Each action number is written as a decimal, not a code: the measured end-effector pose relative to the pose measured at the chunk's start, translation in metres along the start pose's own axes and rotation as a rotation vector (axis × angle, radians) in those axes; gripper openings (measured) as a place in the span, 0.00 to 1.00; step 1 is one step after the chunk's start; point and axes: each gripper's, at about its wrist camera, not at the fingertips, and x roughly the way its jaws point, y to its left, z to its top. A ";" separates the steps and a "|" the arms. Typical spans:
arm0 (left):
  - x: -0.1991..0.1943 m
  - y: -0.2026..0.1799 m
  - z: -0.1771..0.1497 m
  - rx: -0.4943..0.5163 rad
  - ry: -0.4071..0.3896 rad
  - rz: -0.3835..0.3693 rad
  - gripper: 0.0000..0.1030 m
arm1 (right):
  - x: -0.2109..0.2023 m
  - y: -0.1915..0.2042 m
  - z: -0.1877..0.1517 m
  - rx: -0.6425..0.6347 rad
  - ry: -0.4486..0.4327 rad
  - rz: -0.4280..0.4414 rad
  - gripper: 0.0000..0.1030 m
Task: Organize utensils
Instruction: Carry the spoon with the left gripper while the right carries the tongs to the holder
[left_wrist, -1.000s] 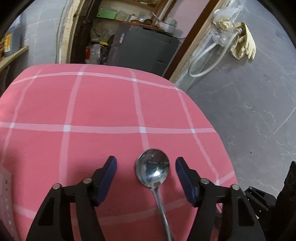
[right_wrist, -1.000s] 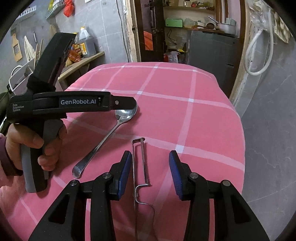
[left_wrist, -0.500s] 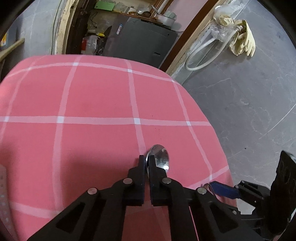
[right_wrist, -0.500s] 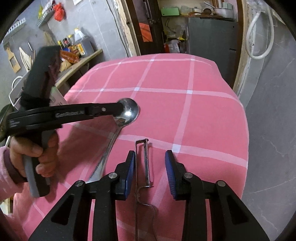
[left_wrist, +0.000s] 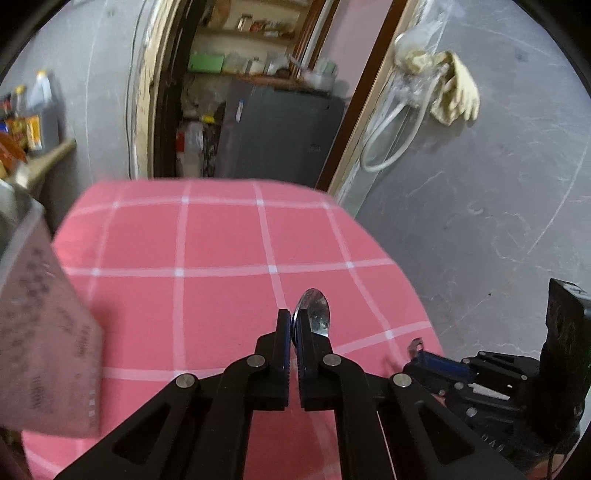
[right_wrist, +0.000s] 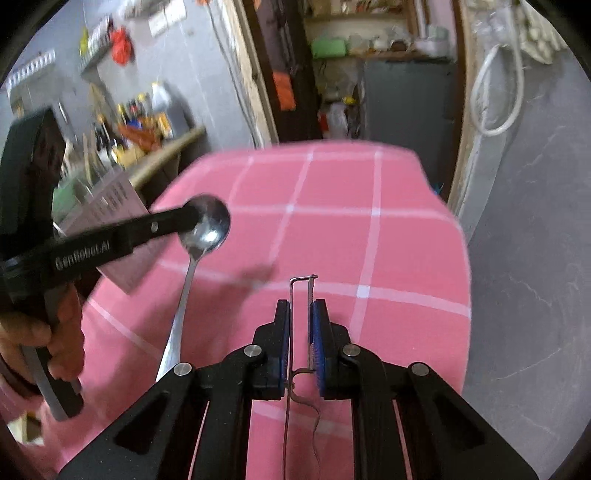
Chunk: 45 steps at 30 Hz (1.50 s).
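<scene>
1. The left gripper (left_wrist: 293, 334) is clamped on the bowl of the spoon (right_wrist: 207, 227), which hangs clear above the pink checked tablecloth (right_wrist: 332, 240) — picked up, not yet put away.
2. The right gripper (right_wrist: 300, 332) is closed on a thin wire peeler (right_wrist: 301, 314), apparently raised too.
3. Judging from this, both utensils are in hand; sorting them into a place is left.
4. A grey perforated holder (left_wrist: 40, 332) stands at the table's left edge — a likely destination.
5. The cloth ahead is bare, and its right edge drops to the floor nearby.
</scene>
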 end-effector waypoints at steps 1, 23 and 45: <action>-0.013 -0.002 0.000 0.009 -0.024 0.005 0.03 | -0.010 0.005 0.002 0.003 -0.036 0.002 0.11; -0.196 0.068 0.061 0.013 -0.342 0.125 0.03 | -0.088 0.136 0.102 -0.057 -0.482 0.145 0.11; -0.193 0.133 0.068 0.059 -0.558 0.553 0.03 | 0.009 0.206 0.120 0.041 -0.511 0.373 0.11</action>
